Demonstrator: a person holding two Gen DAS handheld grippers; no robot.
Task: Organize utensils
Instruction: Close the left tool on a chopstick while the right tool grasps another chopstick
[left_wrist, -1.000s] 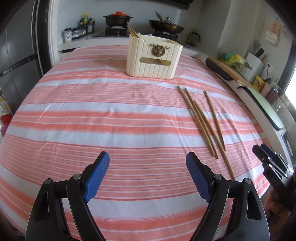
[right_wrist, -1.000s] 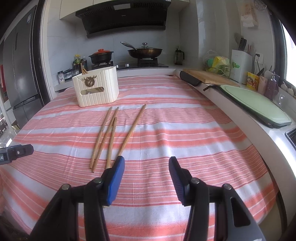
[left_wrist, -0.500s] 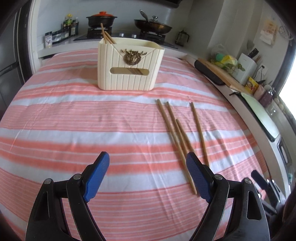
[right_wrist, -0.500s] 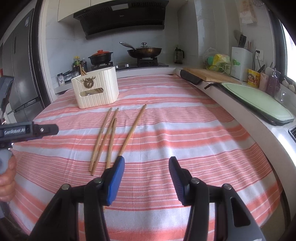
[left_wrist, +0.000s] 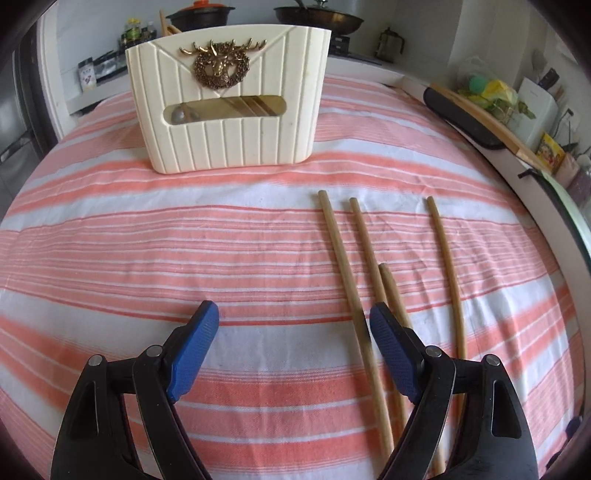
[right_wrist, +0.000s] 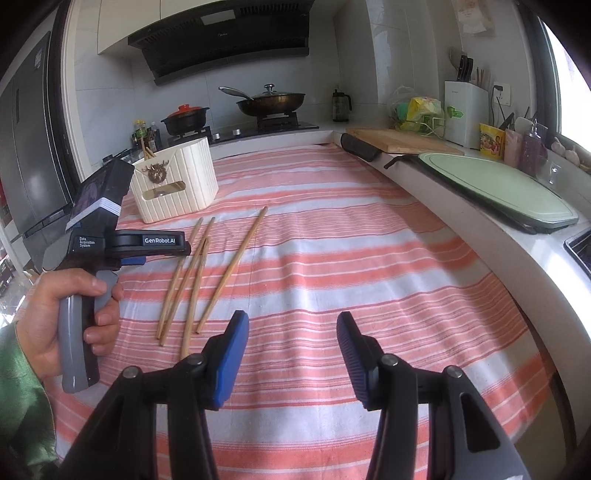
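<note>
Several wooden chopsticks (left_wrist: 343, 258) lie loose on the striped tablecloth; they also show in the right wrist view (right_wrist: 201, 269). A cream ribbed utensil holder (left_wrist: 229, 110) with a gold deer emblem stands behind them, with chopsticks sticking out of its top (right_wrist: 147, 151). My left gripper (left_wrist: 291, 332) is open and empty, low over the cloth, its right finger beside the nearest chopsticks. In the right wrist view the left gripper's body (right_wrist: 122, 240) hovers left of the chopsticks. My right gripper (right_wrist: 291, 336) is open and empty, just right of the chopsticks' near ends.
The table's striped cloth (right_wrist: 332, 258) runs to a white counter edge on the right with a green tray (right_wrist: 495, 184) and a wooden cutting board (right_wrist: 399, 142). A stove with a wok (right_wrist: 273, 101) and a red-lidded pot (right_wrist: 186, 118) stands behind.
My left gripper has moved forward and right, close to the holder and alongside the chopsticks. It has come into the right wrist view. The right gripper has hardly moved.
</note>
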